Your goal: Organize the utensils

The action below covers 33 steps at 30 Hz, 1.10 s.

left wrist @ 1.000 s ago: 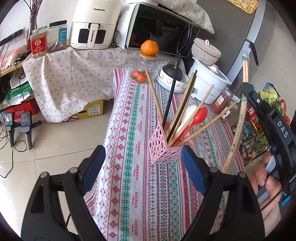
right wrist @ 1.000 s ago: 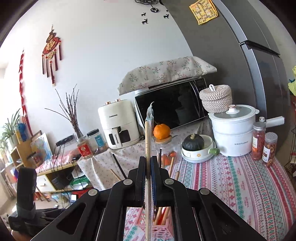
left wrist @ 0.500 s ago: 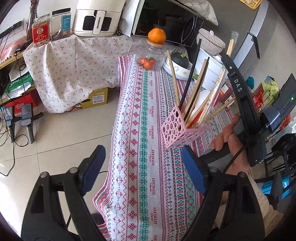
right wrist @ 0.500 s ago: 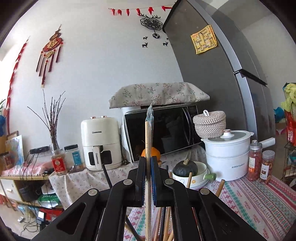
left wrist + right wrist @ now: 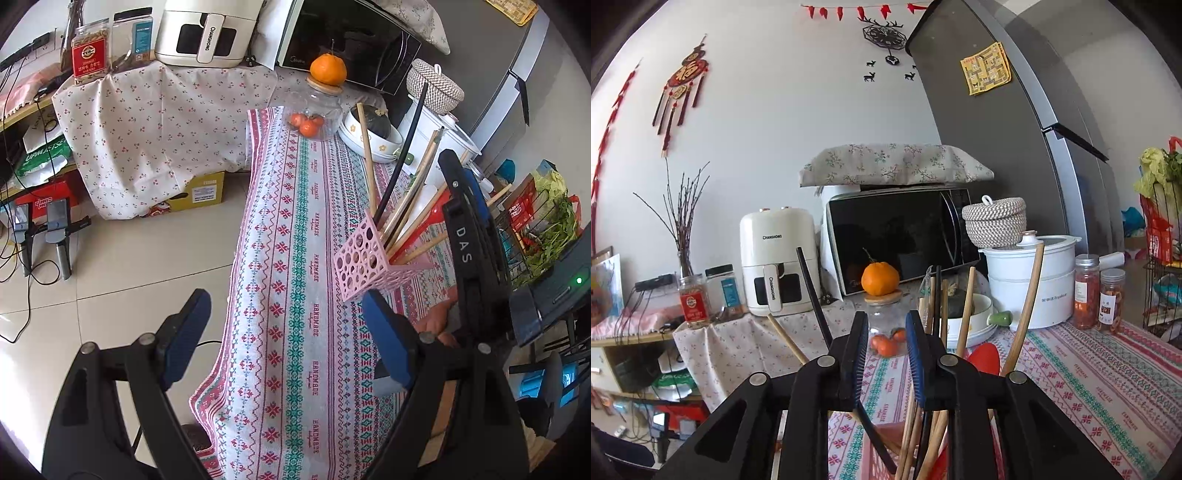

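A pink perforated utensil holder [image 5: 369, 260] stands on the patterned tablecloth [image 5: 295, 295]. It holds several wooden chopsticks [image 5: 367, 155], a black stick [image 5: 402, 155] and a red spoon [image 5: 432, 214]. My left gripper [image 5: 284, 332] is open and empty, in front of and to the left of the holder. My right gripper [image 5: 886, 328] is open a little and empty, right above the holder; it also shows in the left wrist view [image 5: 469, 236]. In the right wrist view the chopsticks [image 5: 966, 306] and red spoon [image 5: 984, 358] rise beside its fingers.
At the table's far end stand a glass jar of small oranges [image 5: 314, 114], a bowl with a squash [image 5: 373, 129] and a white pot [image 5: 1034, 280]. Two spice jars [image 5: 1099, 295] stand at the right. A microwave [image 5: 897, 236] and an air fryer [image 5: 775, 258] stand behind. Tiled floor [image 5: 129, 266] lies left.
My right gripper came down over the holder, opened and let go of the long wooden chopsticks it held. They now stand in the holder. My left gripper stayed open.
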Each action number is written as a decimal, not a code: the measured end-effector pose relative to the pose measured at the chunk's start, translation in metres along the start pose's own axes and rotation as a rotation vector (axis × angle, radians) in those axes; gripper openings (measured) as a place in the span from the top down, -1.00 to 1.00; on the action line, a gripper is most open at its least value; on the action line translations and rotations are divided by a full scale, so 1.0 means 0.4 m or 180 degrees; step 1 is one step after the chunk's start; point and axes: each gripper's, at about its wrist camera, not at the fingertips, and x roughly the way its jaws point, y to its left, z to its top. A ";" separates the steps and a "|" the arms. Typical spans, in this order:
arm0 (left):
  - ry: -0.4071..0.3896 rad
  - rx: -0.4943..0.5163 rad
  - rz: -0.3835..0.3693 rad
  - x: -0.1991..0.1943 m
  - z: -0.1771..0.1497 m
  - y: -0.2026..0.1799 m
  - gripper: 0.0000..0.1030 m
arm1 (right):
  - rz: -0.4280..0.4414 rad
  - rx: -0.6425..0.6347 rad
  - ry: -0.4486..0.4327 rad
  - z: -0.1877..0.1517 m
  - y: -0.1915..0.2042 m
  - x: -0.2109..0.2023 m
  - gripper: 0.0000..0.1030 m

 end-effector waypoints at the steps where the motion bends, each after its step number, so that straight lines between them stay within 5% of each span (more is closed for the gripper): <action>1: 0.0001 -0.0004 0.0012 0.001 0.000 -0.002 -0.63 | -0.0001 0.0004 -0.0019 0.013 -0.005 -0.012 0.20; 5: -0.0006 -0.0012 0.0021 0.001 0.001 -0.016 -0.63 | -0.0008 0.0000 -0.0012 0.082 -0.037 -0.059 0.00; 10: -0.0018 0.0018 -0.0009 -0.009 -0.014 -0.055 -0.69 | -0.0059 -0.0093 0.0111 0.174 -0.104 -0.119 -0.49; 15: -0.0084 0.0076 0.0160 -0.029 -0.041 -0.114 -0.96 | -0.0167 -0.0274 0.0673 0.231 -0.167 -0.150 -0.77; 19: -0.0096 0.0172 0.0319 -0.037 -0.068 -0.167 -0.98 | -0.0245 -0.0328 0.1139 0.243 -0.226 -0.184 -0.98; 23: -0.0142 0.0280 0.0635 -0.039 -0.101 -0.221 -0.98 | -0.0423 -0.0422 0.1400 0.236 -0.285 -0.234 -1.00; 33: -0.0513 0.0358 0.0765 -0.078 -0.137 -0.339 -0.98 | -0.0469 -0.0179 0.1724 0.237 -0.425 -0.306 -1.00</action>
